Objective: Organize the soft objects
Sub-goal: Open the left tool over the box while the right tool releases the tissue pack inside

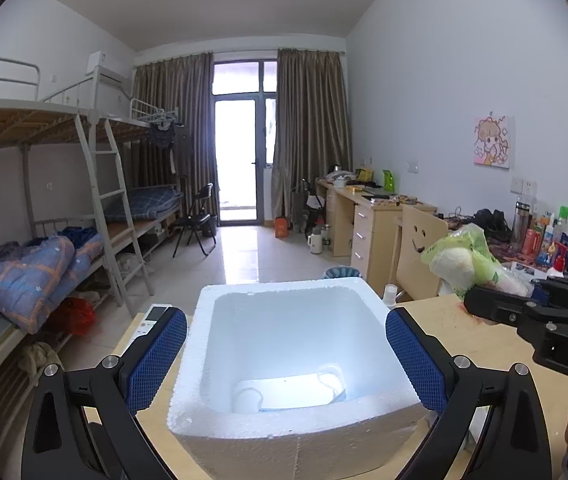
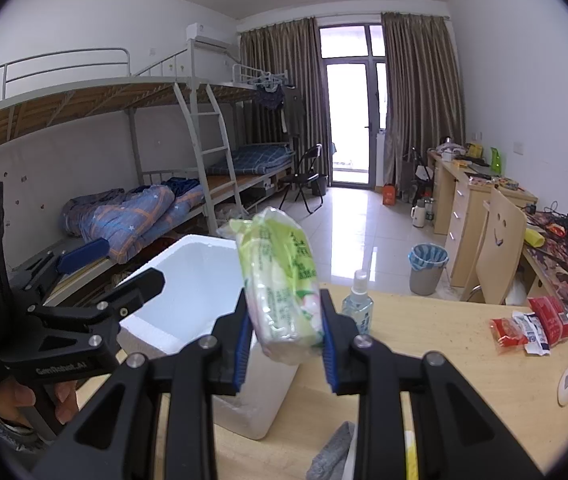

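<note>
A white foam box (image 1: 291, 360) stands on the wooden table (image 1: 495, 356); it also shows in the right wrist view (image 2: 192, 292). My left gripper (image 1: 285, 364) is open, its blue pads on either side of the box. My right gripper (image 2: 285, 332) is shut on a green-and-white soft tissue pack (image 2: 280, 280) and holds it in the air, just right of the box. The pack (image 1: 467, 260) and the right gripper (image 1: 535, 312) show at the right of the left wrist view. A grey cloth (image 2: 333, 454) lies on the table near me.
A small spray bottle (image 2: 357, 304) stands on the table beyond the pack. Red-and-white snack packets (image 2: 531, 330) lie at the right. A remote (image 1: 152, 318) lies left of the box. A wooden chair (image 2: 497, 248), a bin (image 2: 425, 268) and bunk beds (image 2: 144, 184) stand behind.
</note>
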Demonstrator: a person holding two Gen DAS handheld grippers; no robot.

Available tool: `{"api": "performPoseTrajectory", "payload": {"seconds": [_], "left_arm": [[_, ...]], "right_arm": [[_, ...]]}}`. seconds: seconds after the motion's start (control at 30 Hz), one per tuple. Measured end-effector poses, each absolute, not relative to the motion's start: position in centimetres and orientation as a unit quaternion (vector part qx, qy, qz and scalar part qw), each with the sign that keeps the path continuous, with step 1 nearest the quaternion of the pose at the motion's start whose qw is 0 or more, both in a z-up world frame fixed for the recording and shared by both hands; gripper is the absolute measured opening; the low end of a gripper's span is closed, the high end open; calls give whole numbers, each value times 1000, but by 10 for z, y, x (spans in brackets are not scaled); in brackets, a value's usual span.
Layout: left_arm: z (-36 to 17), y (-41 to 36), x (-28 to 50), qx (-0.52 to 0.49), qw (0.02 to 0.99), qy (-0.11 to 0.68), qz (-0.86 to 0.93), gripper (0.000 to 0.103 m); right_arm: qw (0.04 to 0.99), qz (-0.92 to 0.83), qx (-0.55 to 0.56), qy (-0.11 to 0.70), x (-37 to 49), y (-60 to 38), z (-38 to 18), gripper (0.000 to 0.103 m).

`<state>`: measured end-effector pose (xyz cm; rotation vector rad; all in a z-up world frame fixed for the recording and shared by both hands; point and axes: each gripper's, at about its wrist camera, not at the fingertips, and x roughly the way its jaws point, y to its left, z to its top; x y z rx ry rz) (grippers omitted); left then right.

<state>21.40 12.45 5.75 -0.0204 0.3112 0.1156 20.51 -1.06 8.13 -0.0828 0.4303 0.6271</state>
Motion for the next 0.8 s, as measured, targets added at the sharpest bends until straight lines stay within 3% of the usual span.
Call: {"api": "performPoseTrajectory", "payload": {"seconds": [0.8], "left_arm": [[62,180,188,-21,982,144,121,100]], "right_arm": [[915,332,-62,221,215,36,78,34]]}}
